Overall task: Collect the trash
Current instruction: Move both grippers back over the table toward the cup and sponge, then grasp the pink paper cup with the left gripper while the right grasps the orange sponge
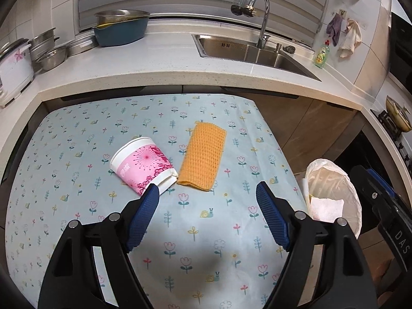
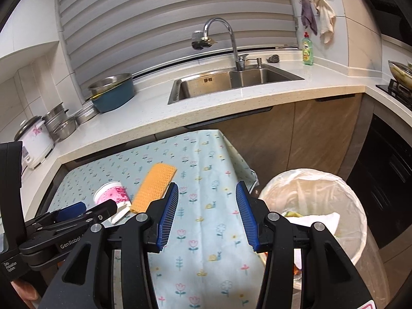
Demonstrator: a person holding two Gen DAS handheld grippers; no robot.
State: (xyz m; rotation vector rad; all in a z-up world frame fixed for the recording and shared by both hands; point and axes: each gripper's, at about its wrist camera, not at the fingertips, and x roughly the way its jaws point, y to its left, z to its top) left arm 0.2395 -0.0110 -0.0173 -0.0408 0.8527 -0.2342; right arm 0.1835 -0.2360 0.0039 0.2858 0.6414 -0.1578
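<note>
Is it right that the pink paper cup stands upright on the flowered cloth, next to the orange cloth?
Not quite. The pink paper cup lies on its side, crumpled at the base, as the left wrist view shows. It is on the flowered cloth, next to the orange cloth.

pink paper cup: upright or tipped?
Tipped: the pink paper cup lies on its side on the tablecloth, crushed, mouth facing sideways.

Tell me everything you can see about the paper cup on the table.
The cup is paper, white inside with a pink floral print outside. It lies on its side on the flowered tablecloth, mouth toward the counter, its base end crumpled. An orange cloth lies just beside it. The left tongs hang open near its base.
</note>
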